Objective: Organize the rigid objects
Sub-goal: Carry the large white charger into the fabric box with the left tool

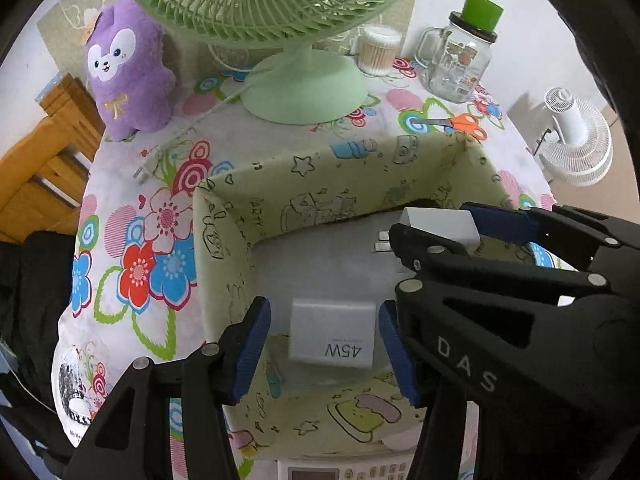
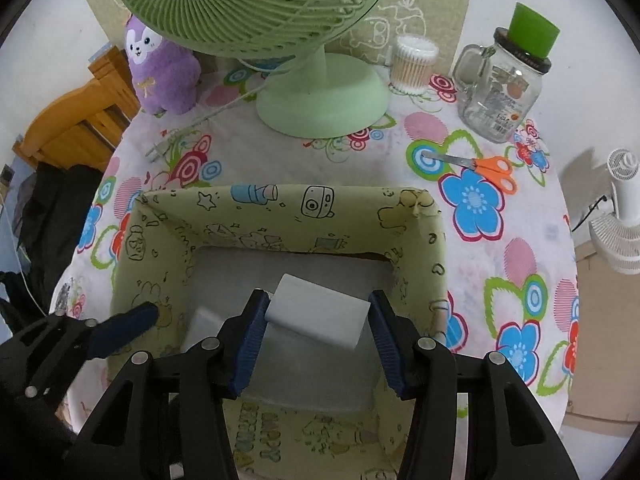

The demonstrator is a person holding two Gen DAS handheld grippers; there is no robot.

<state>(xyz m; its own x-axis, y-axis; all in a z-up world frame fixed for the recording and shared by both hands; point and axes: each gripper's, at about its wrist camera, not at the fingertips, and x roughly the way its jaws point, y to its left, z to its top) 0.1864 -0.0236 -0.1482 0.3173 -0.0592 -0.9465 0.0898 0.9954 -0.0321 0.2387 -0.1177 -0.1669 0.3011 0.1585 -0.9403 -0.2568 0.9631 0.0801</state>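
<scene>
Left wrist: 45W charger partly hidden, plug cut off

Home; floral tablecloth; plush toy; desk fan

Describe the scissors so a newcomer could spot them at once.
Start at the big green fan at the back of the floral tablecloth. Go right of its base to the glass mug jar. The scissors lie flat just in front of it: the only thing with orange handles.
</scene>
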